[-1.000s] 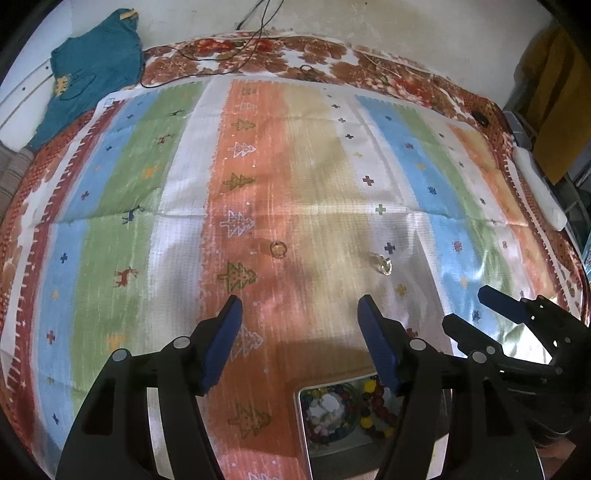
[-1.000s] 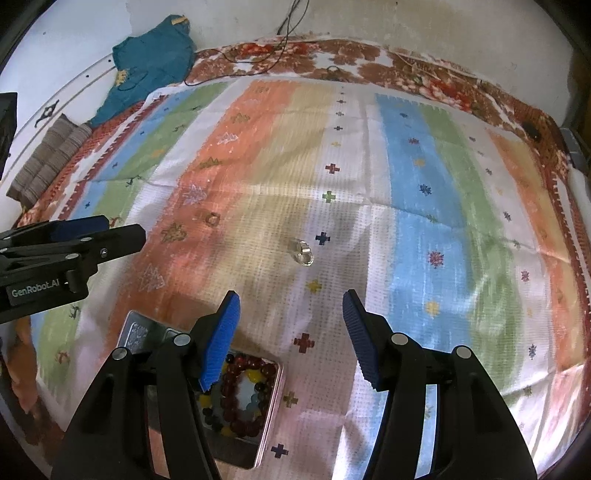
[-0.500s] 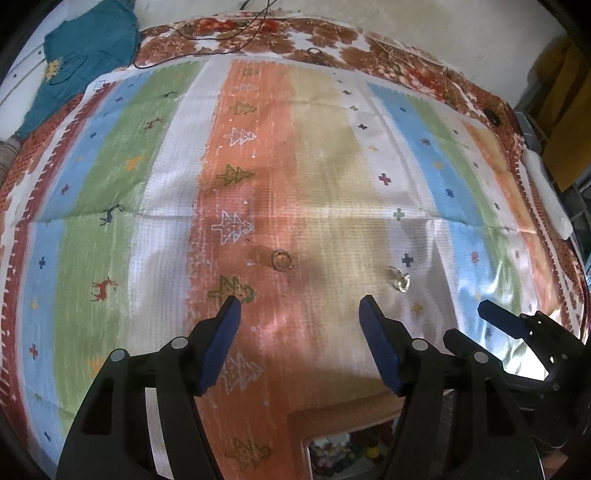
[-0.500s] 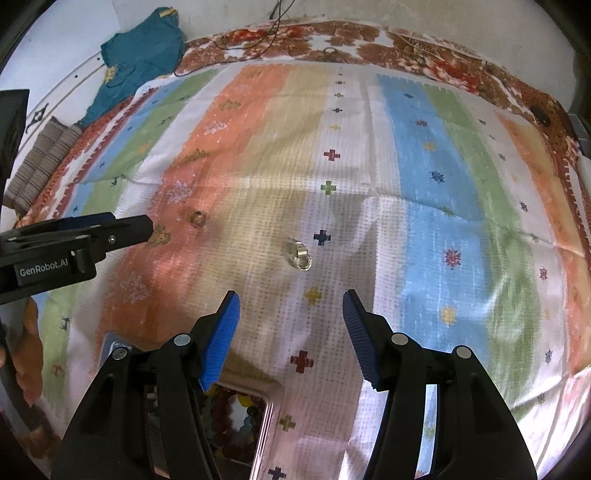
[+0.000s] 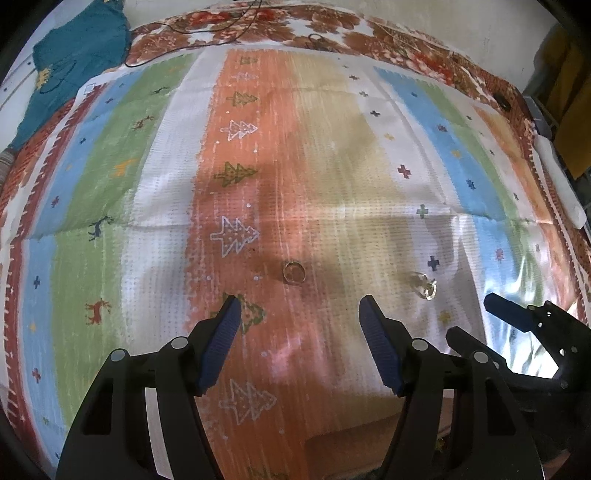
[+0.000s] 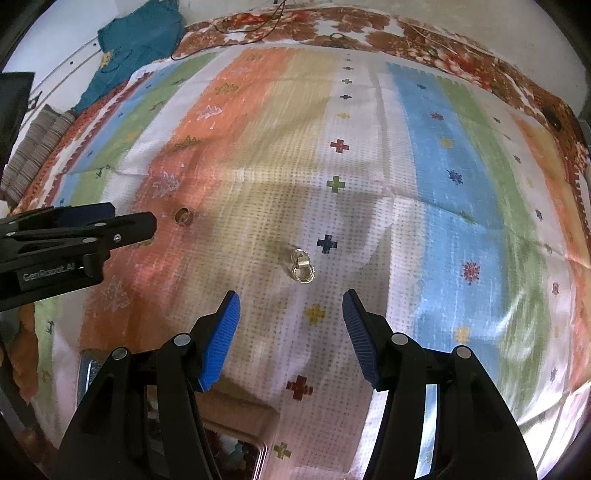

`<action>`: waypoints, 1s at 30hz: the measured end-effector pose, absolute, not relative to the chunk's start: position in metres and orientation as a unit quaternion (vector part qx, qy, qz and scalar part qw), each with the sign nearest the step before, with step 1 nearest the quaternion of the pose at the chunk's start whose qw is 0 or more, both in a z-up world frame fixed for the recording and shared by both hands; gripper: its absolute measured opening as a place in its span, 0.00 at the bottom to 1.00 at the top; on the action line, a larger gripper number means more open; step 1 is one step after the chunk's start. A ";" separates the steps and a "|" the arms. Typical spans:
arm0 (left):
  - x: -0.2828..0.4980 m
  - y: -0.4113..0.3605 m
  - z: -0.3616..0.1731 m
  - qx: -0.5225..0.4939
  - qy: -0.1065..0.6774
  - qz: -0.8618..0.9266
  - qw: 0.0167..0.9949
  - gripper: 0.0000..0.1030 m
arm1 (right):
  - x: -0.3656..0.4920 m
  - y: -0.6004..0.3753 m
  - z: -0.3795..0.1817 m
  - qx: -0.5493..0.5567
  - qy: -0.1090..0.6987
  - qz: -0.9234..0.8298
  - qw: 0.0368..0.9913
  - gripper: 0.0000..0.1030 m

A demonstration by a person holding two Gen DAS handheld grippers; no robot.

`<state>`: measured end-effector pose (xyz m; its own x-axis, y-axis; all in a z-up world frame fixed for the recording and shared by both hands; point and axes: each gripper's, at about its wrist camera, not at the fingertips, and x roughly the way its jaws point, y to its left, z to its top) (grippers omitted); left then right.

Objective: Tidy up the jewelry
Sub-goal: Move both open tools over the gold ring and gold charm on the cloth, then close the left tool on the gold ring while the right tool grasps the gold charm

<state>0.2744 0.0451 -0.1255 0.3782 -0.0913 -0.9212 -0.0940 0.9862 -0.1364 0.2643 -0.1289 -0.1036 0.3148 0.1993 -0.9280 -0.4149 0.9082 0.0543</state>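
Observation:
A gold ring (image 5: 294, 272) lies on the orange stripe of the striped cloth (image 5: 332, 166), just ahead of my open, empty left gripper (image 5: 300, 308). It also shows in the right wrist view (image 6: 183, 215). A small gold earring piece (image 6: 302, 266) lies on the white stripe just ahead of my open, empty right gripper (image 6: 290, 303); it also shows in the left wrist view (image 5: 424, 286). A metal tin (image 6: 236, 448) holding beaded jewelry sits close behind the right gripper's left finger.
A teal garment (image 5: 70, 66) and a black cable (image 5: 207, 29) lie at the far edge of the bed. A stack of folded grey cloth (image 6: 40, 147) lies at far left. A white object (image 5: 557, 181) rests at the right edge.
Both grippers have moved forward and down toward the cloth. The ring and the earring piece now sit closer to the fingertips, and the tin has slid almost out of the left wrist view.

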 end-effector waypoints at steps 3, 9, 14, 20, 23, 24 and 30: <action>0.279 0.047 -0.132 -0.083 0.562 0.001 0.823 0.64 | 0.269 -0.127 -0.109 -0.099 0.558 0.188 0.803 0.56; 0.285 0.051 -0.142 -0.082 0.568 0.006 0.819 0.64 | 0.276 -0.123 -0.120 -0.106 0.566 0.185 0.796 0.56; 0.286 0.050 -0.151 -0.064 0.575 0.011 0.816 0.63 | 0.279 -0.117 -0.124 -0.106 0.569 0.188 0.794 0.56; 0.296 0.053 -0.157 -0.064 0.577 0.008 0.814 0.61 | 0.285 -0.119 -0.131 -0.102 0.575 0.182 0.791 0.56; 0.301 0.051 -0.161 -0.066 0.578 0.003 0.814 0.61 | 0.288 -0.120 -0.136 -0.100 0.579 0.180 0.789 0.56; 0.302 0.050 -0.163 -0.065 0.579 0.002 0.813 0.61 | 0.290 -0.120 -0.138 -0.100 0.581 0.179 0.788 0.56; 0.308 0.049 -0.173 -0.059 0.585 -0.002 0.809 0.53 | 0.298 -0.123 -0.145 -0.101 0.572 0.161 0.797 0.56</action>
